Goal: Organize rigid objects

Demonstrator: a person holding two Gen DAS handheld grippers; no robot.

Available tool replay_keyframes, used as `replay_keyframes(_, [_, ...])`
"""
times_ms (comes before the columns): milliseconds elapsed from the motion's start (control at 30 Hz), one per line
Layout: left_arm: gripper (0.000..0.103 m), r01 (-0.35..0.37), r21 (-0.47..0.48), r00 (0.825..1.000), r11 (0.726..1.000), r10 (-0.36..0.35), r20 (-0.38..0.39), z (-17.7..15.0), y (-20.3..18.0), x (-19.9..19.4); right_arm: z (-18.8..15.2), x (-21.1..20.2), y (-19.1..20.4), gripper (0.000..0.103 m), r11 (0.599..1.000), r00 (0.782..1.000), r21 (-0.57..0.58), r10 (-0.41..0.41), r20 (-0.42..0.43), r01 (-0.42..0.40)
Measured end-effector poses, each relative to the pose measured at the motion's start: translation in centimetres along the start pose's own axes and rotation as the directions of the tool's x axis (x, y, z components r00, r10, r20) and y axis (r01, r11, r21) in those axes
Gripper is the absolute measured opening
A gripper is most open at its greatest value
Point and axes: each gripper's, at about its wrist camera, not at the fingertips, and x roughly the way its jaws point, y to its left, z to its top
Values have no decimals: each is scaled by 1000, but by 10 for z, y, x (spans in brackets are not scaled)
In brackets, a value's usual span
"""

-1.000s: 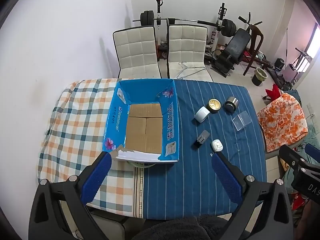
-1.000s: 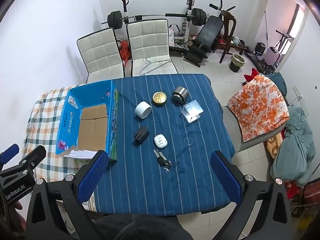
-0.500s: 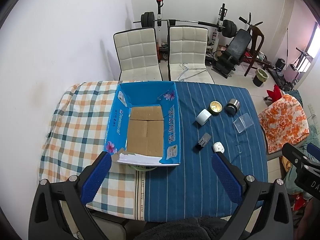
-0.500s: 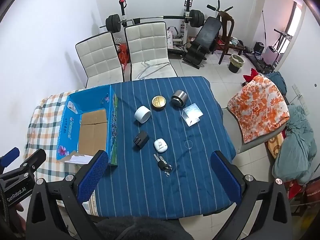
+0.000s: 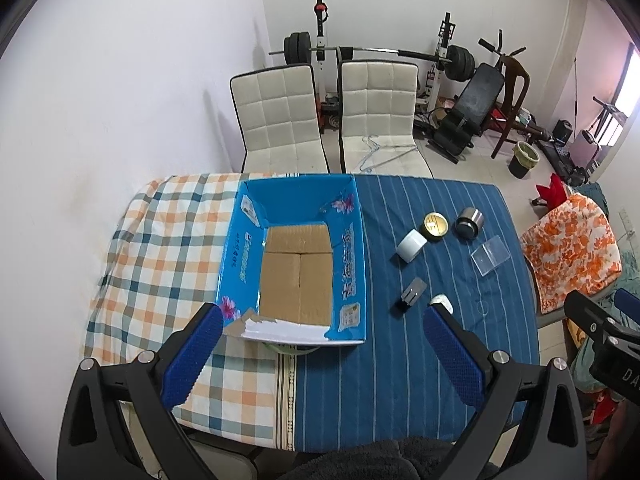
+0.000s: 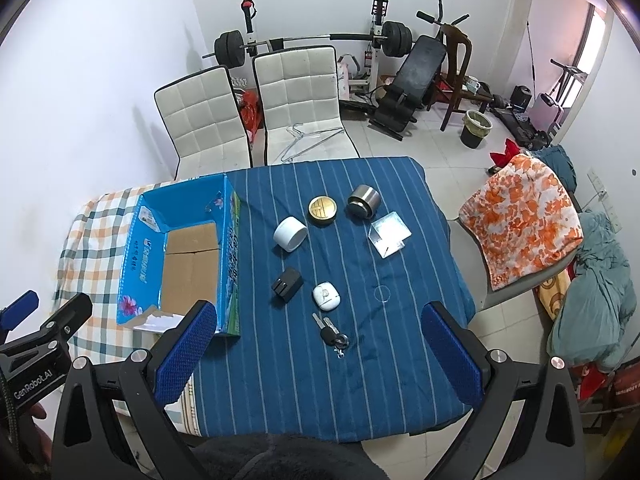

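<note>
**Desk:** Where do we stand over the striped surface (image 6: pixel 400 344)?

**Field:** We hold both tools high, nothing gripped. Our left tongs (image 5: pixel 324 344) are spread wide, framing the near end of the blue box (image 5: pixel 296 256), whose brown floor shows nothing inside. Our right tongs (image 6: pixel 320 344) are spread just as wide, with the keys (image 6: pixel 332 334) lying between their tips, slightly beyond.

**Desk:** And the things to be sorted?

**Field:** All loose, ahead of the right tongs: a white earbud case (image 6: pixel 327 297) just past the keys, a black charger (image 6: pixel 286 283) to its left, then farther off a white cup (image 6: pixel 290 234) on its side, a gold tin (image 6: pixel 322 210), a steel cup (image 6: pixel 362 202) and a clear plastic case (image 6: pixel 390 238). The box sits left of them all.

**Desk:** Which step is this?

**Field:** The opening one, we judge: choosing a first piece. The next move calls for lowering the right tongs onto a near item, likely the keys, closing, then carrying left over the box wall.
</note>
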Motion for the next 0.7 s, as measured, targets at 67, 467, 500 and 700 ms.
replay_keyframes(67, [103, -1, 1, 1000, 1000, 1, 14, -2, -2, -4, 2, -3, 2, 103, 1000, 1000, 0, 4, 10, -4])
replay_keyframes(467, [103, 2, -5, 999, 1000, -2, 43, 3, -6, -16, 15, -21, 8, 103, 1000, 998, -7, 14, 55, -14])
replay_keyframes(500, [103, 2, -3, 999, 1000, -2, 44, 2, -6, -16, 15, -21, 8, 103, 1000, 998, -7, 15, 54, -15])
replay_keyframes(700, [103, -1, -6, 999, 1000, 1, 48, 3, -5, -18, 19, -23, 10, 103, 1000, 998, -13, 21, 55, -20])
